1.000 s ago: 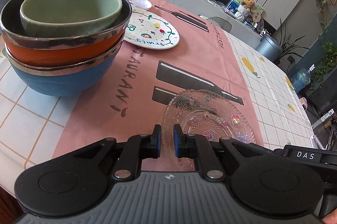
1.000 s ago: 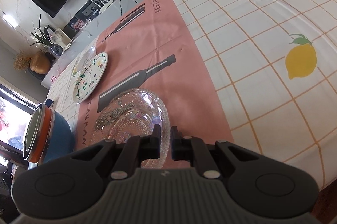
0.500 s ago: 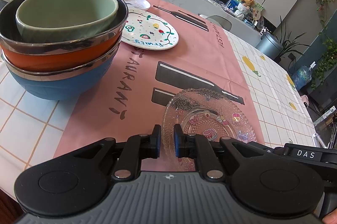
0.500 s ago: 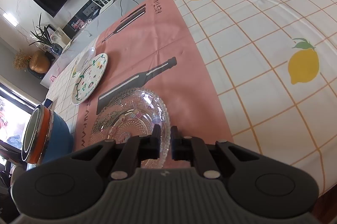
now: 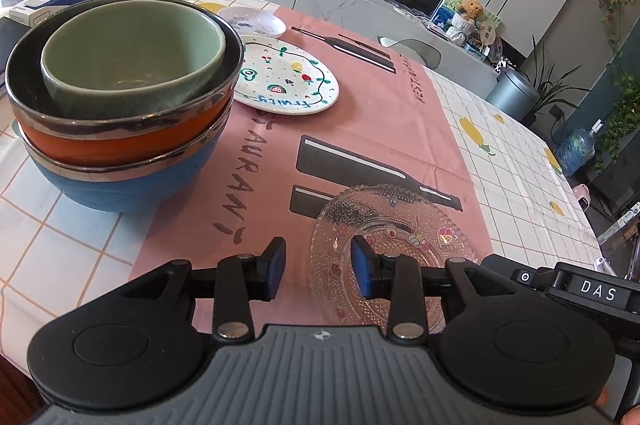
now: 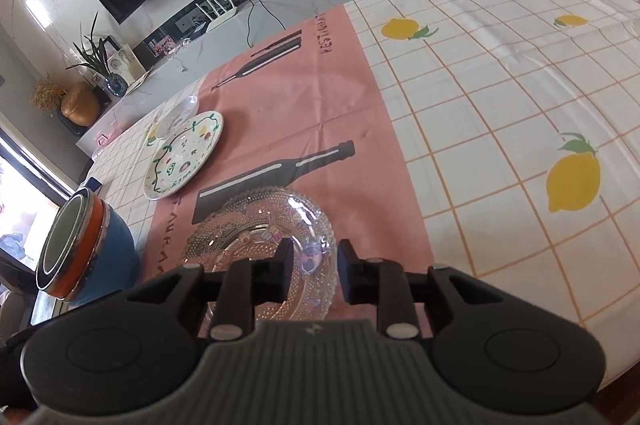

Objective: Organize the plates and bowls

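Straddling the near rim of the glass plate (image 6: 256, 225), which lay near the bowl stack (image 5: 120, 113), both tools, left tool (image 5: 318, 267) and right tool (image 6: 314, 271), stood parted and empty; uneven closing could chip or slide it.

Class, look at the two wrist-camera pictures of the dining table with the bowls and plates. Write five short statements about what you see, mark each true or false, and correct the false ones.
1. The green bowl sits inside the orange bowl, which sits in the blue bowl. True.
2. The left gripper is shut. False: its jaws stand apart.
3. The glass plate lies on the pink runner. True.
4. The fruit-pattern plate is stacked on the glass plate. False: it lies apart, farther along the runner.
5. The right gripper clamps the glass plate. False: its jaws are open around the plate's rim.
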